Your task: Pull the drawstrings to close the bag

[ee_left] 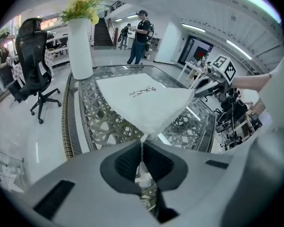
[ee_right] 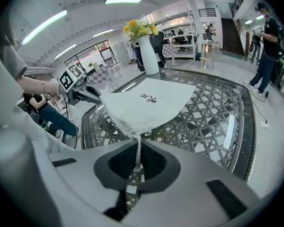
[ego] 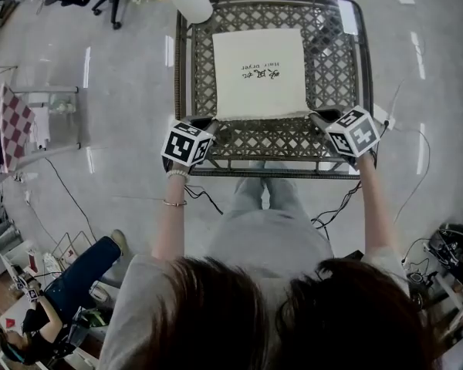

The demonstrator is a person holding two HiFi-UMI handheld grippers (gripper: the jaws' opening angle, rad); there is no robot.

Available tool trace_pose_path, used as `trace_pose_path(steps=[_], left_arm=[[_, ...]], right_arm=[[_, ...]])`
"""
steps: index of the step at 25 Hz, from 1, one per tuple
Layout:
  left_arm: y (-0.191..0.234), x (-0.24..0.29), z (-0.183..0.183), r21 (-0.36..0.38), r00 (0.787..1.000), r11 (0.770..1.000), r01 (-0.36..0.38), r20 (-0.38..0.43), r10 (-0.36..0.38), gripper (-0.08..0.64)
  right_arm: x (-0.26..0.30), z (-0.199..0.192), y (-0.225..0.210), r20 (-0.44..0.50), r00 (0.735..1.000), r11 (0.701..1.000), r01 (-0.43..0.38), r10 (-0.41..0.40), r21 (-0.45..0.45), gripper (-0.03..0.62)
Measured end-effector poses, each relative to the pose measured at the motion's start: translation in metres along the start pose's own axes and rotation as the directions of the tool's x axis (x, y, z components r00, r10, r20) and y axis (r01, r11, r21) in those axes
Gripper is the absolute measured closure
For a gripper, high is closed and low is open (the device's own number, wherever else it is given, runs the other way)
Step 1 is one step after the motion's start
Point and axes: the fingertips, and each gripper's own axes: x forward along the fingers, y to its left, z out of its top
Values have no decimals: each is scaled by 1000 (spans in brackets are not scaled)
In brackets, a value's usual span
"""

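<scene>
Clamping jaws of the left gripper [ee_left: 142, 152] on one drawstring [ee_left: 142, 140] and jaws of the right gripper [ee_right: 137, 157] on the other drawstring [ee_right: 138, 143], holding the white bag [ego: 260, 72] raised at its near edge, resting its far end on the lattice surface [ego: 293, 141].

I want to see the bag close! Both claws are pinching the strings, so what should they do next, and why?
Probably pull the left gripper and right gripper sideways, apart: each is shut on a drawstring, yet the bag mouth lies wide, ungathered.
</scene>
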Motion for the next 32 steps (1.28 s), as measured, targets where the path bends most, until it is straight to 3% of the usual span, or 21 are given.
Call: trace_pose_path(steps=[7,19,32], left_arm=[[3,-19,23,5,998,1000,-22,59,21,529],[16,-55,78,125,986,985,-115,131,99,529],[27,-98,146,171,952,963,-209,259,161,529]], right_arm=[[-18,23,-8,107,994,997,10,-18,78,571],[-59,74,-24,237,967,995,88,-97,47,571],[-103,132,-40,364,917,986,169,-163,15,571]])
